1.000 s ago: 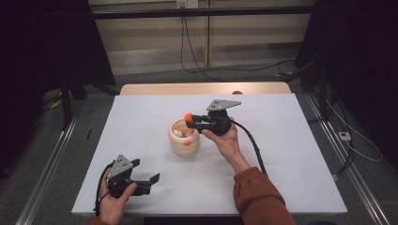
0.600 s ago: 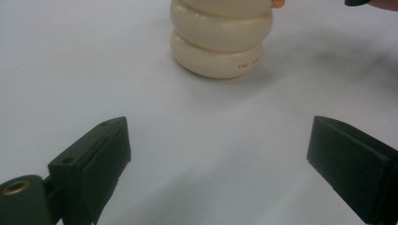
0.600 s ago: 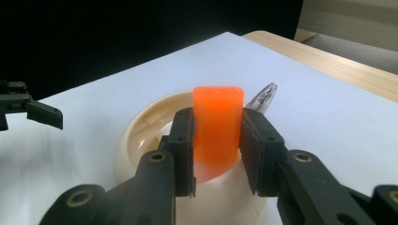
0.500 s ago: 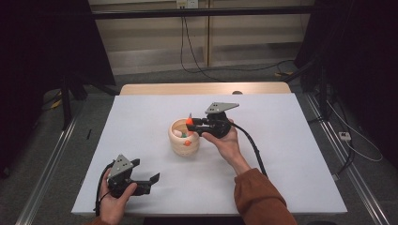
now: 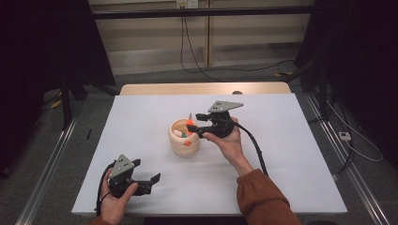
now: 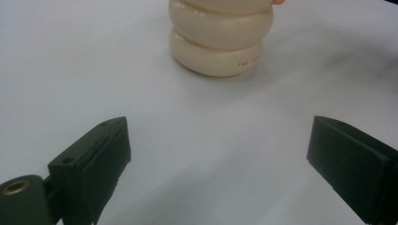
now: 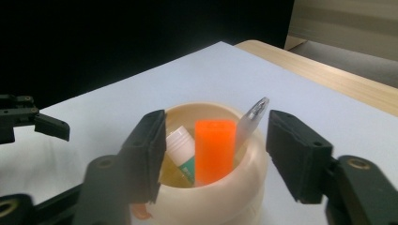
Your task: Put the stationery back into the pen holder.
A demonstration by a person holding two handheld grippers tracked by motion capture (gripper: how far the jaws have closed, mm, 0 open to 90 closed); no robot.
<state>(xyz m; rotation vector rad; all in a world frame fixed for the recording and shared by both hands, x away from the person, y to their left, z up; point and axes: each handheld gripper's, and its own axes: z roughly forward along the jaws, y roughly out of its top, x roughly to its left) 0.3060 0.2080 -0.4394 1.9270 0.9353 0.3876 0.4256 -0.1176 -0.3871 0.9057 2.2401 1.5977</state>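
A cream ridged cup stands mid-table. It also shows in the left gripper view as the cup. In the cup stand an orange block-shaped item, a clear pen-like tube and a white-capped green bottle. My right gripper hovers at the cup's rim. Its jaws have just been opening, and in the right gripper view the gripper stands open on either side of the orange item, pads apart from it. My left gripper rests near the front left, open and empty.
The white table top stretches around the cup, with a wooden strip at its far edge. Metal rails run along both sides of the table. A black cable trails from the right gripper over the table.
The right gripper's jaws have spread apart. The orange item that they carried over the cup now stands in the cup. The left gripper has stayed put.
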